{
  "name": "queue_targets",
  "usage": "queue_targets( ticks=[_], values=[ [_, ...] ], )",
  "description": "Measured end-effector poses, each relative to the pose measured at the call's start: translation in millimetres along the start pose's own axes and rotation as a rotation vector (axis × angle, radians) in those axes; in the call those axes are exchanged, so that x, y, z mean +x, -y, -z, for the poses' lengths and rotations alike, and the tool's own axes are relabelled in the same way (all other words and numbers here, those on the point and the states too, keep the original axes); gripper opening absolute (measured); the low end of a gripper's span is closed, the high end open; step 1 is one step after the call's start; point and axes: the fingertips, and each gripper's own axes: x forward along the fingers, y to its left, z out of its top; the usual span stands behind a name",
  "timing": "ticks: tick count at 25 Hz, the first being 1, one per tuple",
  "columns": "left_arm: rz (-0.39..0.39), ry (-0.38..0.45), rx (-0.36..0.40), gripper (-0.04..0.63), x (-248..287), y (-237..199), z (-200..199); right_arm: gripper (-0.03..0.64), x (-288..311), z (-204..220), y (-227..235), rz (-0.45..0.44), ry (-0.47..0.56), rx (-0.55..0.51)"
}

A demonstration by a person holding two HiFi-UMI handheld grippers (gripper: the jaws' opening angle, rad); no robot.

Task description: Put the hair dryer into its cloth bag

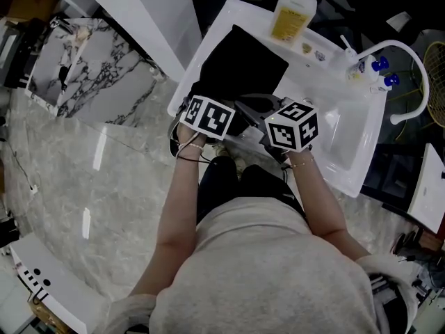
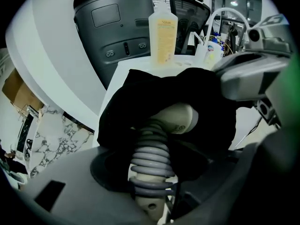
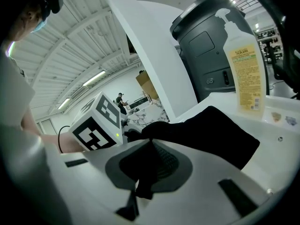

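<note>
Head view: the bag [image 1: 240,65] is seen flat on the sink [image 1: 351,145] rim, at 12 o'clock from both hands.

Left gripper view: the dryer [image 2: 176,118] is clamped by its handle in the left gripper [image 2: 159,175], with its head already inside the bag's mouth at 12 o'clock. The wound cord [image 2: 150,156] could slide under the pads, and the dryer might then twist free.

Right gripper view: a fold of the bag is pinched by the right gripper [image 3: 149,168]. If that thin hold were lost, the mouth would likely collapse.

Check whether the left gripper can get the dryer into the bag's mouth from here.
Probably yes: the right gripper pinches an edge of the cloth bag, and the hair dryer held by the left gripper noses into its folds; nothing visible blocks it.
</note>
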Motion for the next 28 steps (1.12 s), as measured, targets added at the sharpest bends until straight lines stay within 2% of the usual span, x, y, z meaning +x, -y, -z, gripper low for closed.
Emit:
queue_targets(
  ticks=[8, 13, 16, 20, 24, 26, 28],
  values=[
    [0.014, -0.027, -0.061, 0.230, 7, -3, 4, 0.012, 3, 4, -2, 0.001, -0.014, 0.002],
    [-0.024, -0.032, -0.021, 0.230, 10, -3, 6, 0.012, 4, 8, -5, 0.006, -0.023, -0.016],
    [-0.019, -0.016, -0.004, 0.230, 9, 0, 7, 0.012, 3, 8, -6, 0.008, -0.021, -0.019],
    [0.009, 0.060, -0.015, 0.252, -1, 4, 3, 0.012, -1, 7, -4, 0.011, -0.012, -0.015],
    [0.004, 0.194, -0.001, 0.258, -22, 5, -4, 0.012, -2, 11, -5, 0.009, -0.006, -0.015],
    [0.012, 0.245, 0.000, 0.258, -32, 6, 2, 0.012, -2, 12, -6, 0.008, -0.006, -0.014],
    [0.012, 0.264, -0.012, 0.258, -39, 6, 18, 0.012, -2, 14, -7, 0.005, -0.009, -0.013]
  ],
)
